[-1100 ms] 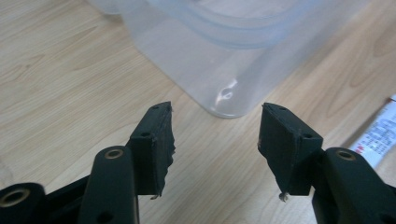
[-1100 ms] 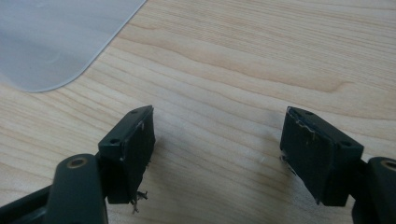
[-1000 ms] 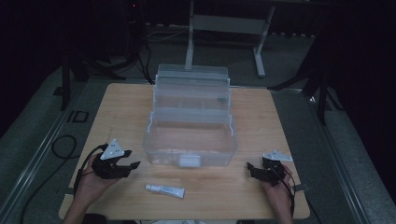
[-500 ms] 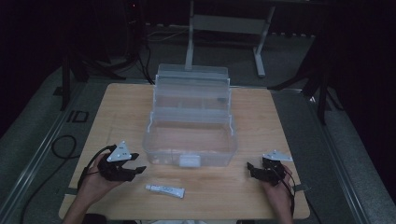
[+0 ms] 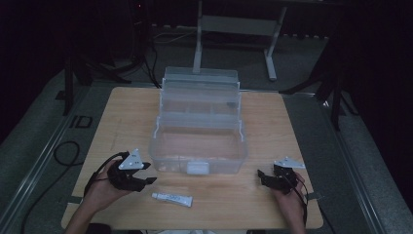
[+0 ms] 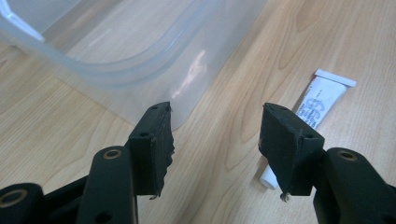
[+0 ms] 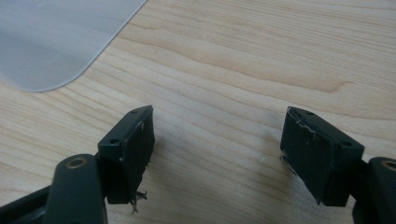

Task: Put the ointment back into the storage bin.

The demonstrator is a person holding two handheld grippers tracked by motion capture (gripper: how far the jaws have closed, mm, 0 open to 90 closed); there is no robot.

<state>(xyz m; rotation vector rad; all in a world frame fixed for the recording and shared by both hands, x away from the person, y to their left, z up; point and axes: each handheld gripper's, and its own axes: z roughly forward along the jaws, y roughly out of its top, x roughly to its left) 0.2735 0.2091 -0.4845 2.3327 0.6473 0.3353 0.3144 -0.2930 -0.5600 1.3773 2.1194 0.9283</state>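
comparing high view with a second ago: left gripper [image 5: 147,173] shifted rightward toward white tube [image 5: 171,199], right gripper [image 5: 265,176] unmoved beside open clear box [image 5: 197,146] on table [image 5: 122,117]. left gripper view: jaws apart, empty, tube [image 6: 312,112] just right of them, untouched. right gripper view: jaws apart over bare wood. likely approaching tube for pickup.

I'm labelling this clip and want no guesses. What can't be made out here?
- Print on the white tube: too small in the high view; in the left gripper view the left tool's black jaw covers its lower part.
- Upper trays of the clear plastic box: dim and hazy in the high view, contents unreadable.
- Rest of the box: cut off by the frame edge in the right gripper view.
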